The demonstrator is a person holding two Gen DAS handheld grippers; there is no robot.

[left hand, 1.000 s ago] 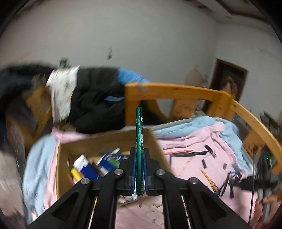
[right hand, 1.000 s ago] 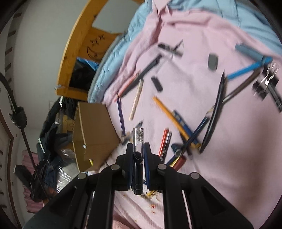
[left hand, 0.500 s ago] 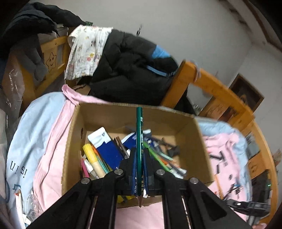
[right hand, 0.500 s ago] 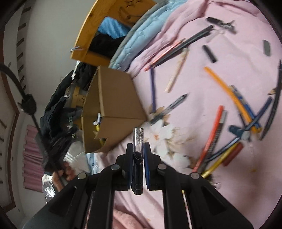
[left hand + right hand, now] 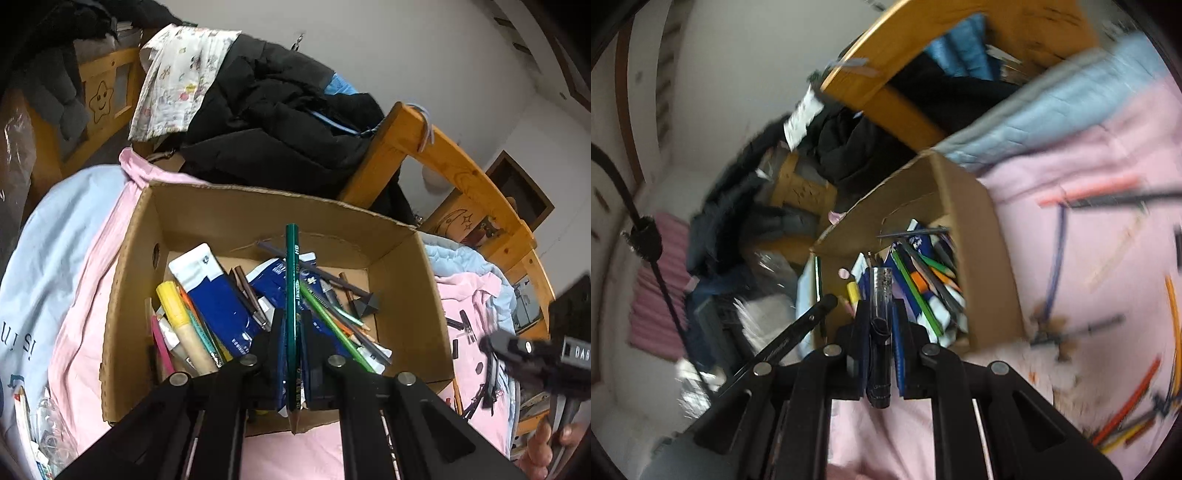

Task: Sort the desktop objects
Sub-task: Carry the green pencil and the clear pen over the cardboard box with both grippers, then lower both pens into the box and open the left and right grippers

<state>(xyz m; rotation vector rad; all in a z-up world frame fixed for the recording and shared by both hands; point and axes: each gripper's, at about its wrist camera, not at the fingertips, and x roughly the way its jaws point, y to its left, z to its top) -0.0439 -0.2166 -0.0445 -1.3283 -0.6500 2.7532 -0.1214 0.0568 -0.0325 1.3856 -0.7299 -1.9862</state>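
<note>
My left gripper (image 5: 291, 325) is shut on a green HB pencil (image 5: 291, 295) and holds it over the open cardboard box (image 5: 417, 295), which holds pens, pencils, a yellow marker and blue packets. My right gripper (image 5: 881, 314) is shut on a black pen with a clear cap (image 5: 881, 295) and hovers at the near edge of the same box (image 5: 982, 229). The right gripper also shows at the right edge of the left wrist view (image 5: 517, 347). Loose pens and pencils (image 5: 1108, 192) lie on the pink sheet.
The box sits on a pink sheet (image 5: 88, 258) over a light blue quilt (image 5: 44, 229). A wooden bed rail (image 5: 443, 158) and black jacket (image 5: 280, 118) lie behind it. More pens and clips (image 5: 465, 332) lie right of the box.
Both grippers have swung toward the box. The left now holds its pencil closer over the contents; the right has moved from the scattered pens to the box edge.
</note>
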